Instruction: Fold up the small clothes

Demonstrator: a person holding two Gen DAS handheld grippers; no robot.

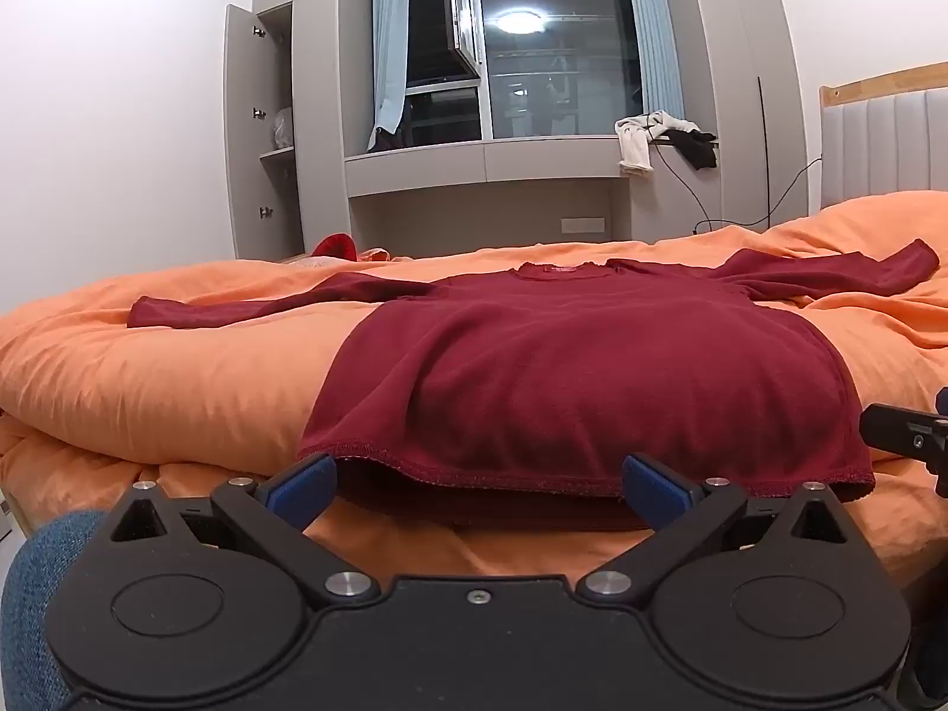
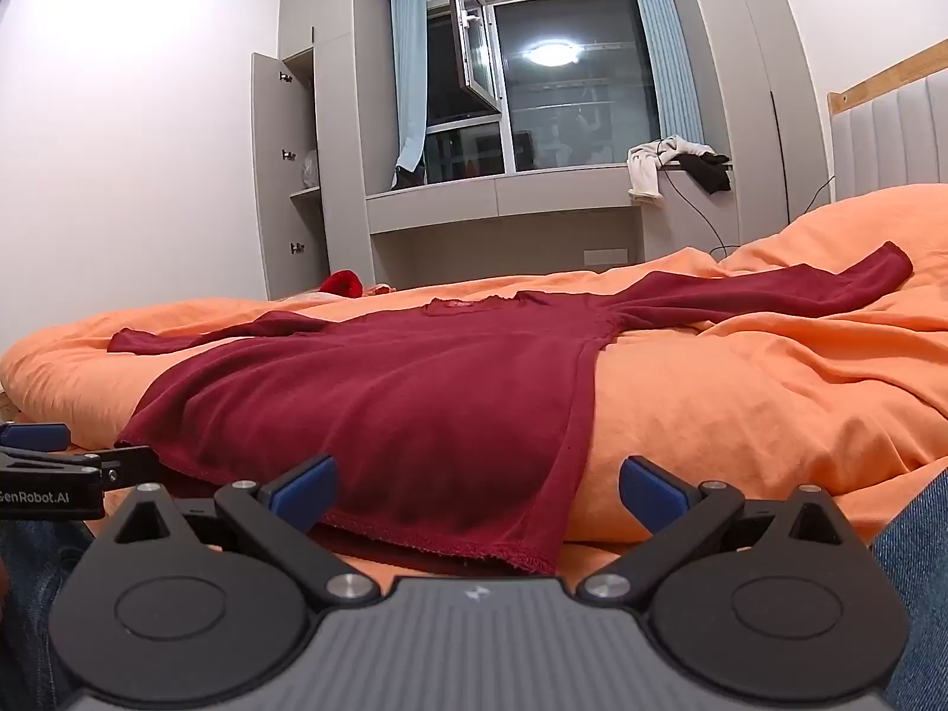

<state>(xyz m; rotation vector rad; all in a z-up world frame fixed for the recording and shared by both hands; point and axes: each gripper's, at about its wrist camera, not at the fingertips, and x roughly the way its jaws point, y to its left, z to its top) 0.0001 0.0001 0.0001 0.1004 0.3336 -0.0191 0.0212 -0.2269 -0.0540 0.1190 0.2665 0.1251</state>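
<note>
Both grippers, left gripper (image 1: 479, 489) and right gripper (image 2: 477, 489), gape wide and empty at the hem of the dark red top (image 1: 569, 379) spread flat on the orange bed (image 1: 148, 379), so pinch each hem corner cleanly before you lift.

- Evenly lit indoors; ceiling lamp (image 1: 519, 22) glaring as a reflection in the dark window (image 2: 577, 80).
- Soft shadow beneath the shirt hem (image 1: 592, 477).
- Strong fisheye bending, black vignetted corners.
</note>
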